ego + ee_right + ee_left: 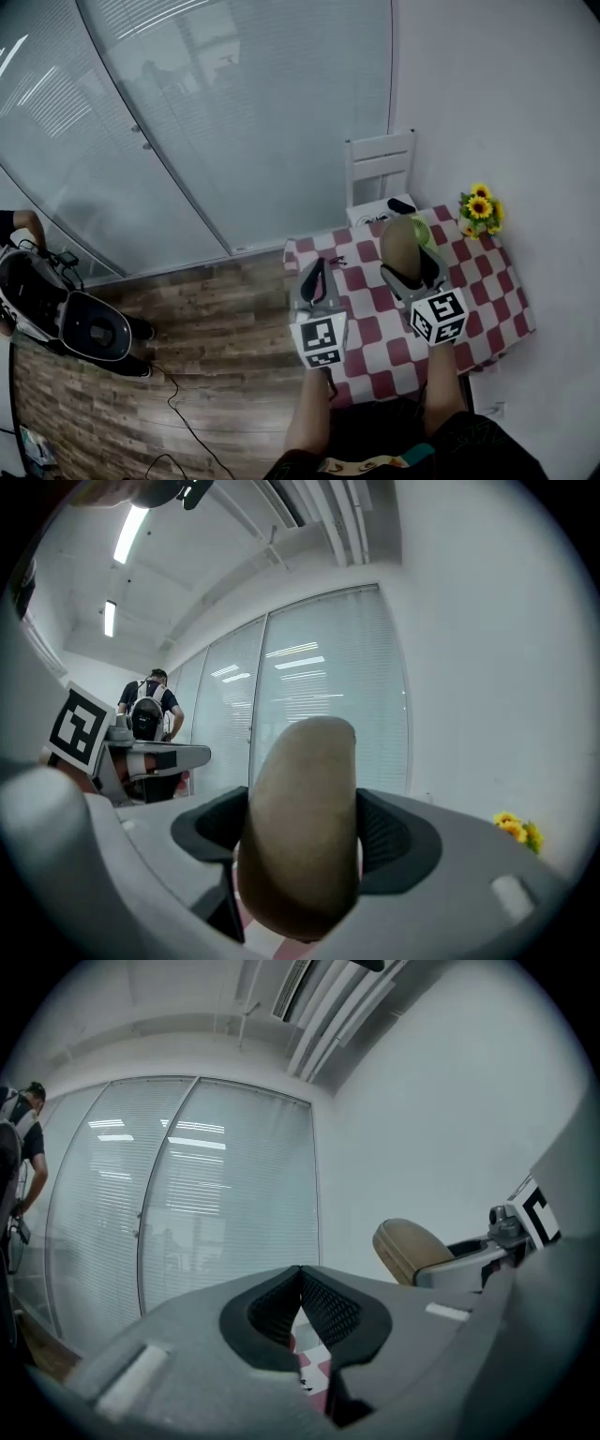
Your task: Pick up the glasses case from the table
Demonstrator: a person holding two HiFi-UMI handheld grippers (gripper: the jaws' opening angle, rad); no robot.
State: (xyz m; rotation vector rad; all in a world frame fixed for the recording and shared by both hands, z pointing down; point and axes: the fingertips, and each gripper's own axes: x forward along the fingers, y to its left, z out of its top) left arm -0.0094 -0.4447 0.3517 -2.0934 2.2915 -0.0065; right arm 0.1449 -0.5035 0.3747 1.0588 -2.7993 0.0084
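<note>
Right claw [302,841] grips the tan glasses case [404,244] (up above the checkered worktop [373,334]); left claw [301,1305] is pinched together, empty.

— What do we see of the glasses case [404,240]?
— A tan, rounded, oblong shell, closed. We find it clamped between the jaws of the right hand-held gripper [411,270], one end jutting past them, above the table [492,305].
</note>
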